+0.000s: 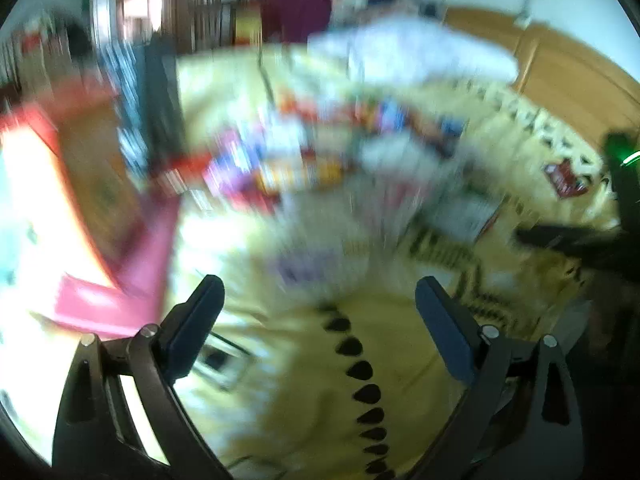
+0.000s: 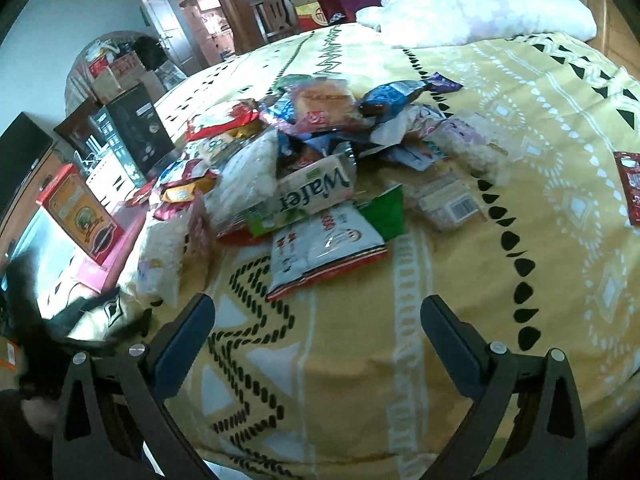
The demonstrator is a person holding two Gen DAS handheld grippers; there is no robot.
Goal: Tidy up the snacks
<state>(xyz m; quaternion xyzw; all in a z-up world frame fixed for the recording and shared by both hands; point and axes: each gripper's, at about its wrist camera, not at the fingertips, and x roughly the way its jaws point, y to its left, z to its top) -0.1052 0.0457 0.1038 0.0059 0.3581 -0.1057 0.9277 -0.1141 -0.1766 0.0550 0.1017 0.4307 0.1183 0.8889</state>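
Note:
A heap of snack packets (image 2: 304, 168) lies on a yellow patterned bedspread (image 2: 520, 160). In it I make out a Wafer pack (image 2: 316, 192), a white and red bag (image 2: 324, 256) nearest me, and a blue wrapper (image 2: 392, 96) at the back. A red packet (image 2: 630, 188) lies apart at the right edge. My right gripper (image 2: 318, 312) hangs open above the bare bedspread, short of the heap. The left wrist view is badly blurred: the heap (image 1: 320, 160) is a smear ahead, and my left gripper (image 1: 318, 292) stands open with nothing between its fingers.
A white pillow (image 2: 480, 12) lies at the head of the bed. Left of the bed stand a pink box (image 2: 120, 248), a red carton (image 2: 80, 216) and a black box (image 2: 132, 132). A wooden headboard (image 1: 560, 60) is at the right. The other gripper (image 1: 624, 200) shows dark at the right edge.

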